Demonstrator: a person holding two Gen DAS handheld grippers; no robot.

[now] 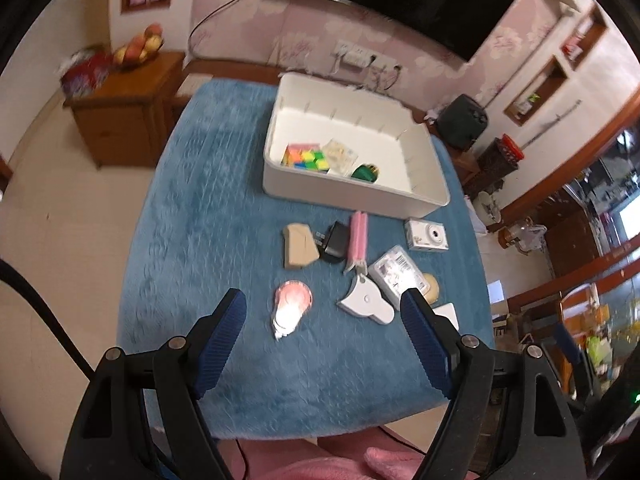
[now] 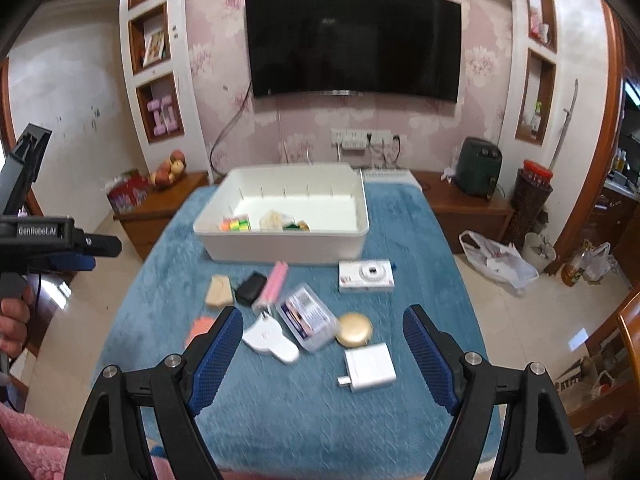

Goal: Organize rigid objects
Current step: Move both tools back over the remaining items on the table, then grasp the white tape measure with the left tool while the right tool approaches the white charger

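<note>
1. The left gripper (image 1: 322,308) is hanging over the near part of the blue table cover (image 1: 192,200) with its jaws standing wide and nothing between them — the pads are touching no object.
2. The right gripper (image 2: 322,326) is likewise gaping wide and gripping nothing, hovering above the near edge of the same cover; a hand (image 2: 14,320) is showing at the left edge of the right wrist view, holding the other tool's handle.
3. Lying nearest in the right view is a white charger block (image 2: 370,366), with a round gold case (image 2: 354,329) just beyond it.
4. A white tape-measure-like piece (image 2: 270,338) is sitting beside a clear plastic box (image 2: 306,316), the two seeming to touch, though blur is making that hard to judge.
5. A pink shell-shaped item (image 1: 291,306) is resting apart, left of the white piece.
6. Further out, a beige block (image 1: 298,246), a black plug adapter (image 1: 334,242) and a pink bar (image 1: 358,240) are lying in a row, close together.
7. A white camera (image 2: 366,276) is lying right of them, near the bin's front wall.
8. The white bin (image 2: 280,246) is standing beyond everything — it is holding a multicoloured cube (image 1: 306,158), a pale packet (image 1: 340,154) and a green object (image 1: 365,172), grouped at its near-left corner.
</note>
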